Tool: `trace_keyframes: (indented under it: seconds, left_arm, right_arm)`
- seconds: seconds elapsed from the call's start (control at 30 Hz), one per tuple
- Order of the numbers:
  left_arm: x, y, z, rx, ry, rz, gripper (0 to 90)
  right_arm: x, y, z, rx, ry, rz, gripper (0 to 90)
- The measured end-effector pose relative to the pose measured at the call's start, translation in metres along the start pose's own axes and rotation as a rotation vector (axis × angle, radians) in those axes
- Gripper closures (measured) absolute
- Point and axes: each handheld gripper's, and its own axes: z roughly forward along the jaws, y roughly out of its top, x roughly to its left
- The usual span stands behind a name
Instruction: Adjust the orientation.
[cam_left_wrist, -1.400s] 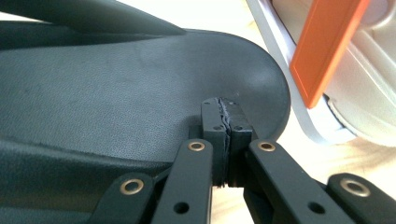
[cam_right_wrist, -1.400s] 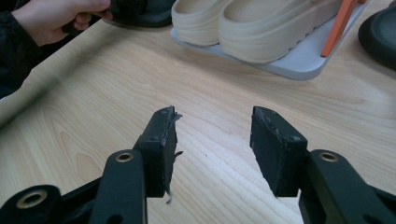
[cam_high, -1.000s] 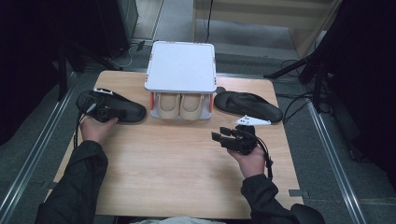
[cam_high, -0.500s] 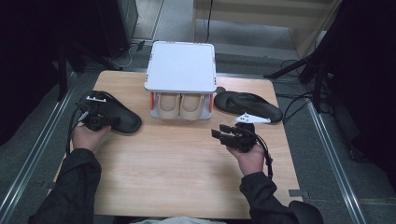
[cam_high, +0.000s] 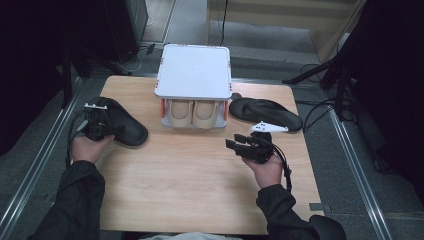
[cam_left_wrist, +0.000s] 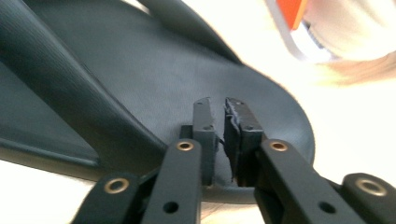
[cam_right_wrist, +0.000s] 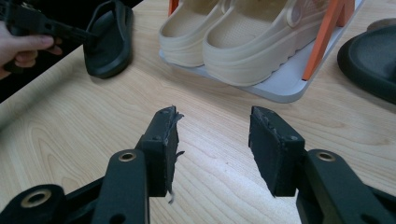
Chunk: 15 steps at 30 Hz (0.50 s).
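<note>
At the table's (cam_high: 200, 190) left edge lay a black slipper (cam_high: 122, 125). The left gripper (cam_high: 107, 131) sat at its heel; its jaws had just been opening, a narrow gap between them, pads clear of the sole. The shoe rack (cam_high: 194, 70) held beige clogs (cam_high: 192, 112). The right gripper (cam_high: 234, 142) hovered with jaws wide, empty, near the second black slipper (cam_high: 265, 112).

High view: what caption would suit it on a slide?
Left gripper over a black sandal, right gripper open above the table.
</note>
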Motion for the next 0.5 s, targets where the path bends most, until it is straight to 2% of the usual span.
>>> trace_keyframes:
  seconds: [0.03, 0.13, 0.2, 0.23, 0.27, 0.3, 0.33, 0.37, 0.43, 0.47, 0.5]
  left_arm:
    - [0.000, 0.002, -0.004, -0.013, 0.001, -0.004, 77.7]
    - [0.001, 0.006, -0.020, -0.060, 0.039, -0.021, 77.3]
    - [0.003, 0.006, -0.023, -0.069, 0.040, -0.023, 78.4]
    - [0.005, 0.006, -0.028, -0.080, 0.040, -0.029, 83.4]
    - [0.007, 0.005, -0.031, -0.085, 0.046, -0.033, 83.4]
    - [0.014, 0.003, -0.038, -0.098, 0.064, -0.043, 88.3]
    - [0.020, 0.002, -0.040, -0.096, 0.073, -0.057, 89.1]
    - [0.020, 0.002, -0.040, -0.096, 0.073, -0.057, 89.8]
    - [0.033, -0.002, -0.042, -0.096, 0.087, -0.086, 90.0]
    - [0.045, -0.006, -0.043, -0.095, 0.106, -0.114, 90.0]
    - [0.045, -0.006, -0.043, -0.095, 0.106, -0.114, 90.0]
  right_arm:
    - [0.000, 0.000, 0.000, 0.000, -0.002, 0.001, 52.8]
    - [0.000, -0.001, -0.001, 0.000, -0.002, 0.002, 52.8]
    - [0.000, -0.001, -0.001, -0.001, -0.002, 0.002, 52.8]
    - [0.000, -0.001, -0.001, -0.001, -0.004, 0.002, 52.8]
    - [0.000, -0.001, -0.001, -0.001, -0.004, 0.002, 52.8]
    - [0.000, -0.001, -0.002, -0.002, -0.004, 0.004, 52.8]
    - [0.000, -0.001, -0.002, -0.002, -0.005, 0.003, 52.8]
    - [0.000, -0.001, -0.002, -0.003, -0.005, 0.005, 52.9]
    - [0.000, -0.002, -0.003, -0.004, -0.005, 0.001, 53.0]
    - [0.000, -0.002, -0.003, -0.004, -0.005, 0.000, 53.0]
    - [0.000, -0.002, -0.003, -0.004, -0.006, 0.000, 53.0]
